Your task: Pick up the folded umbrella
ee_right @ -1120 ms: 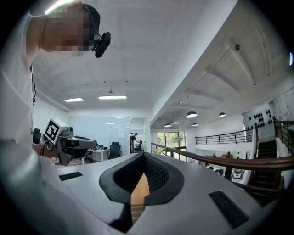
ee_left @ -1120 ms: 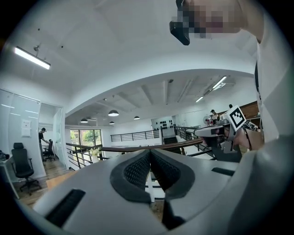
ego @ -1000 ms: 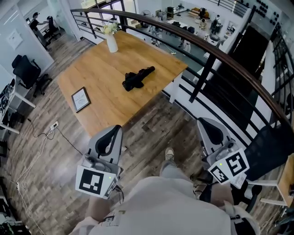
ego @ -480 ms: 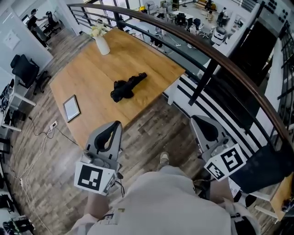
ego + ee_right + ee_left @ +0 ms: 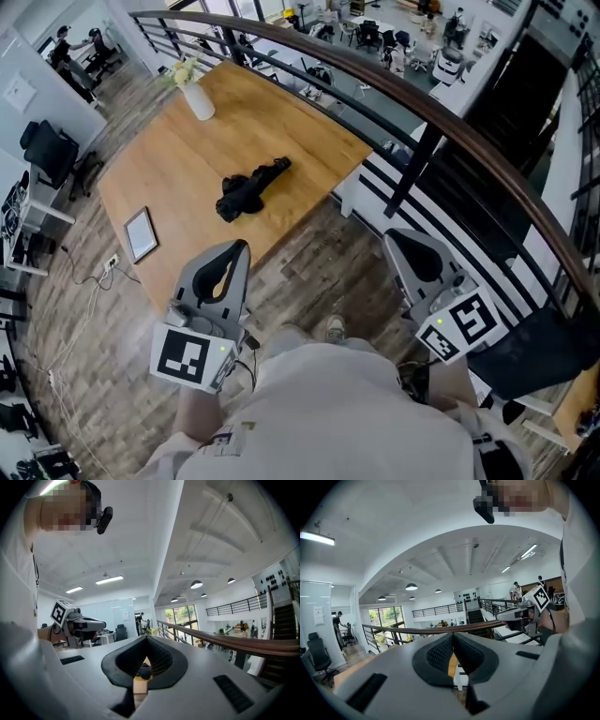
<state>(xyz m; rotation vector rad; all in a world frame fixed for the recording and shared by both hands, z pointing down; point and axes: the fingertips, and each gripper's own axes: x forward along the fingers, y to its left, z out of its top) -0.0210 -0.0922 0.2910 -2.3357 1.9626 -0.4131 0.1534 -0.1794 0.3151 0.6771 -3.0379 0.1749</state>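
The folded black umbrella (image 5: 251,187) lies near the middle of a wooden table (image 5: 178,159), ahead of me and to the left. Both grippers are held low in front of my body, over the floor and short of the table's near edge. My left gripper (image 5: 240,246) points at the table, its jaws shut and empty; in its own view the tips (image 5: 453,633) meet. My right gripper (image 5: 392,236) is off to the right near the railing, also shut with nothing held. A small dark shape (image 5: 143,671) on the wood shows through its jaw hollow.
A white vase with flowers (image 5: 197,98) stands at the table's far corner and a framed picture (image 5: 141,234) lies at its near left. A dark railing (image 5: 422,103) runs behind and to the right. Office chairs (image 5: 56,150) stand left; cables (image 5: 94,281) lie on the floor.
The table and umbrella have shifted left and a little nearer in the head view as I walked forward. Both grippers came along, still shut and empty.
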